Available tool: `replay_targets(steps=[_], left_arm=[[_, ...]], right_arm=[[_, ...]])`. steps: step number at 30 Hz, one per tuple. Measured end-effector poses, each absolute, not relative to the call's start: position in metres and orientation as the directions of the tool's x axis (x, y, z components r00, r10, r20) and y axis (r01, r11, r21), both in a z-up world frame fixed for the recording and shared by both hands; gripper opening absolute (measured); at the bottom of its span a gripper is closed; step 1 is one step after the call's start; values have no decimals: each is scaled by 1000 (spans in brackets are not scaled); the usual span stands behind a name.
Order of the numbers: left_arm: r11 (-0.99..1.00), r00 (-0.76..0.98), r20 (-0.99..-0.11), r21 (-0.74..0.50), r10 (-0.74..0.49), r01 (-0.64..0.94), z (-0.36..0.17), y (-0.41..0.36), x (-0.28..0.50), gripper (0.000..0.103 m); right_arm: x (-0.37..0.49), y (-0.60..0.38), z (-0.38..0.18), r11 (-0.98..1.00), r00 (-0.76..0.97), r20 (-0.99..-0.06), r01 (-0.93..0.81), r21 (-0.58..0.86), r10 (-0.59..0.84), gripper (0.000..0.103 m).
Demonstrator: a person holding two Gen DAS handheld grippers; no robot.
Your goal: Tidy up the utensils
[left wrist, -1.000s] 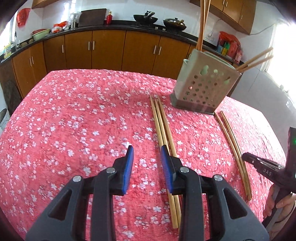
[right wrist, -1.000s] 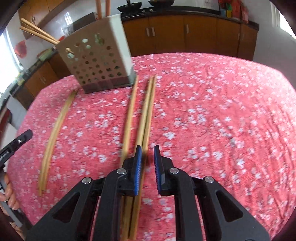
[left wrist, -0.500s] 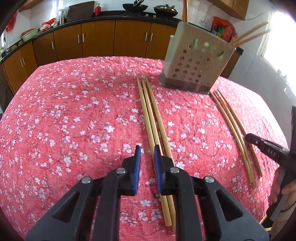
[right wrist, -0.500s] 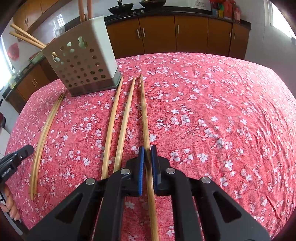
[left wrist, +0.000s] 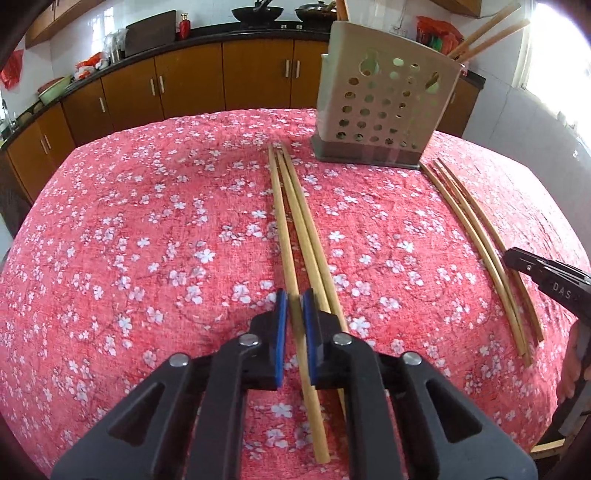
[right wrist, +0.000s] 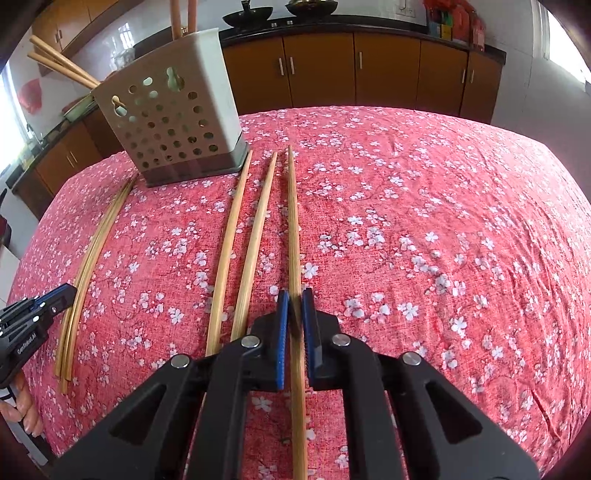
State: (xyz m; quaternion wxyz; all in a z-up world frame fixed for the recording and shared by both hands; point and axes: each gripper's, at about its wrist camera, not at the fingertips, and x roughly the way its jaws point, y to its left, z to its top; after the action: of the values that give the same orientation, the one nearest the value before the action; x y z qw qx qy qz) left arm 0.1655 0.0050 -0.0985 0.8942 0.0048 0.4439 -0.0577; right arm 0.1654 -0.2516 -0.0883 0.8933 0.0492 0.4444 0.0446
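In the left wrist view my left gripper [left wrist: 295, 306] is shut on the leftmost chopstick [left wrist: 282, 221] of three lying on the red floral tablecloth [left wrist: 147, 221]. Two more chopsticks [left wrist: 314, 236] lie just right of it. In the right wrist view my right gripper [right wrist: 295, 306] is shut on the rightmost chopstick [right wrist: 293, 221] of another three, with two loose chopsticks [right wrist: 240, 240] to its left. The perforated beige utensil holder [left wrist: 388, 110] stands upright at the far side between both groups, also seen as the holder [right wrist: 173, 129], with several chopsticks [left wrist: 491, 29] leaning in it.
Brown kitchen cabinets [left wrist: 184, 81] and a dark counter with pans run behind the table. The right gripper [left wrist: 511, 254] shows at the right edge of the left wrist view; the left gripper [right wrist: 62, 295] and a hand [right wrist: 22, 410] show at the left edge of the right wrist view.
My left gripper shifted over the leftmost chopstick and closed on it. My right gripper closed on its chopstick early on and has stayed put since.
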Motion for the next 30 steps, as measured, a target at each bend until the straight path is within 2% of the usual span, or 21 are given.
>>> replay_targets(steps=[4,10,30], left_arm=[[998,605,-794,-39,-59,46,-98,23,177,8],[999,613,-790,-28,2,-40,-98,69,188,8],[996,630,-776,-70,-17,-59,-96,90,187,10]], right_arm=[[168,-251,-89,994,610,-786,-40,104,107,8],[183,-276,-90,995,629,-776,44,92,44,8],[180,-289,-92,992,650,-758,56,115,51,9]])
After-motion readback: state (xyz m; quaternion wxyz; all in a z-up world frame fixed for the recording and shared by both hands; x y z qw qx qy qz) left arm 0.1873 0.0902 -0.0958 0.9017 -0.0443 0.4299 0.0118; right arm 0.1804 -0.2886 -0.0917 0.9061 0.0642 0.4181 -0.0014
